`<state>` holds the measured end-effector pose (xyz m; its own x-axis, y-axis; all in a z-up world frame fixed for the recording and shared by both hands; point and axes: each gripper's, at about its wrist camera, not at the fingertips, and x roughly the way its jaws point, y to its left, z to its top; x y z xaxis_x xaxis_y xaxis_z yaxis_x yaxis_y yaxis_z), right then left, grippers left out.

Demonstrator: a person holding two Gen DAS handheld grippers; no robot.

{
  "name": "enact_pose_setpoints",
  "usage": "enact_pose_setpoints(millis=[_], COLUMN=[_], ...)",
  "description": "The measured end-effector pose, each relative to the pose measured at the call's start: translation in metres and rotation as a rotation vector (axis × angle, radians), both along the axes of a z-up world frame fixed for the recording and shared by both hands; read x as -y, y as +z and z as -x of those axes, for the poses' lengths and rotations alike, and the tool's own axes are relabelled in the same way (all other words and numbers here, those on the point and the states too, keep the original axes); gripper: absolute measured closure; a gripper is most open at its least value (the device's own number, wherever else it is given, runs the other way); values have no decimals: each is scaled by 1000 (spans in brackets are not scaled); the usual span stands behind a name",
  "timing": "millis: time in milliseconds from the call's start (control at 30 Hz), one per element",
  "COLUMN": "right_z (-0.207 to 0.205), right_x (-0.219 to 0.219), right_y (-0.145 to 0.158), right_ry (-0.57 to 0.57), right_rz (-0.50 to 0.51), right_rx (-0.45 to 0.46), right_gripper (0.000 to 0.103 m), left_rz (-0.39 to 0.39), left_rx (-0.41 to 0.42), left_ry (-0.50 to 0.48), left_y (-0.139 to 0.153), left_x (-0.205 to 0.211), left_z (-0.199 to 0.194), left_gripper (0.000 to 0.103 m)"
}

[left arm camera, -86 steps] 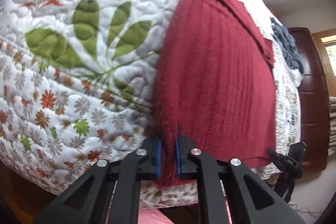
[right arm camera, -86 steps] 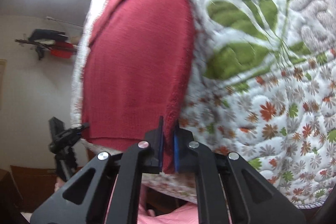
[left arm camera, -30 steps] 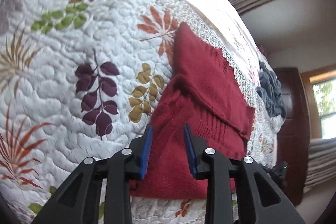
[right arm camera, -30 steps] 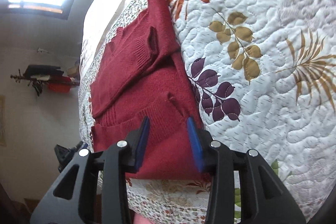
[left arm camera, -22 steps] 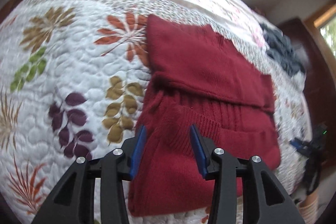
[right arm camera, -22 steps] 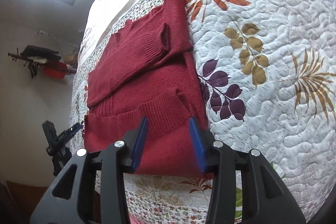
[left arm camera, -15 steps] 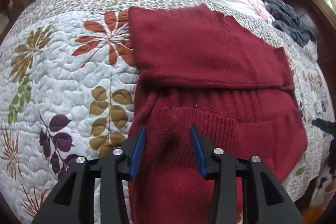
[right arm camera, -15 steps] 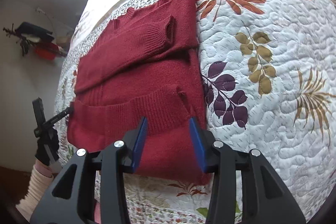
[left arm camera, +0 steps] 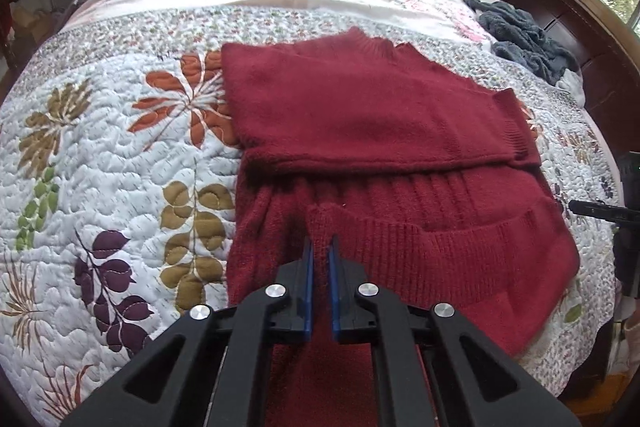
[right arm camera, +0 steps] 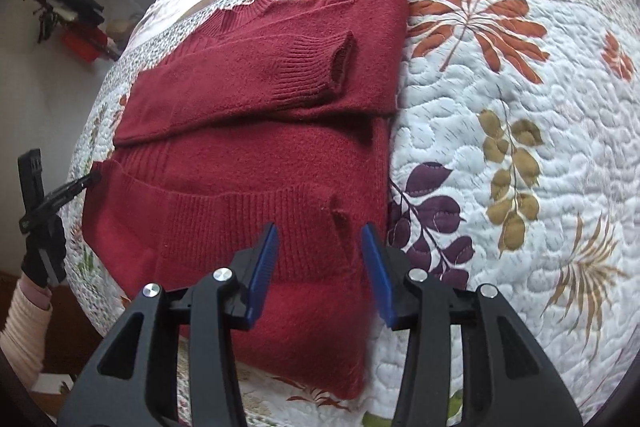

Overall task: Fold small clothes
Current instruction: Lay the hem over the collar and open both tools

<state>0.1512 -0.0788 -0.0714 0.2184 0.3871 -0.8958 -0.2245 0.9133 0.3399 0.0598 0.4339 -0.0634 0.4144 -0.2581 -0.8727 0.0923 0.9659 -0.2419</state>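
Observation:
A dark red knitted sweater (left arm camera: 360, 115) lies on the floral quilt (left arm camera: 120, 147). Its sleeves are folded across the chest and its ribbed hem is turned up over the body. My left gripper (left arm camera: 320, 247) is shut on a raised pinch of that hem at its left corner. In the right wrist view the same sweater (right arm camera: 248, 167) fills the middle. My right gripper (right arm camera: 320, 229) hovers open over the hem's right corner, its blue pads (right arm camera: 266, 259) wide apart and holding nothing. A folded cuff (right arm camera: 336, 63) lies near the sweater's right edge.
A pile of grey clothes (left arm camera: 528, 39) sits at the far right of the bed beside dark wooden furniture (left arm camera: 600, 75). A black stand (right arm camera: 40, 195) rises at the bed's edge, close to the sweater's far side. Bare quilt (right arm camera: 520, 107) stretches away from the sweater.
Both grippers carried the hem up over the sweater's body and let go. Since half a second ago the left gripper has closed on the hem; the right stays open.

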Motion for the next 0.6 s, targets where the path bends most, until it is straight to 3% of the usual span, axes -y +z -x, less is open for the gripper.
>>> enact_pose_setpoints(millis=[133, 167, 300, 367, 400, 467, 600], right_z=[-9, -11, -18, -18, -16, -12, -2], right_x=[-11, -15, -24, -28, -31, -34, -30], right_y=[-12, -16, -34, -37, -37, -34, -21], right_ry=[49, 61, 90, 102, 109, 126, 114], right_rz=[42, 60, 109, 107, 106, 114, 80], right_rx=[-12, -18, -49, -46, -43, -29, -3], right_gripper=[58, 58, 59, 73, 77, 97, 98], left_rz=[8, 2, -8, -21, -26, -35, -38], left_rx=[-49, -52, -59, -55, -51, -37, 14], left_ry=[12, 13, 19, 23, 24, 22, 32], left_y=[-18, -20, -27, -28, -27, -23, -9], left_x=[1, 2, 6, 10, 11, 12, 12], left_z=[-10, -11, -16, -16, -15, -11, 2], left_gripper=[90, 84, 81, 82, 88, 95, 97])
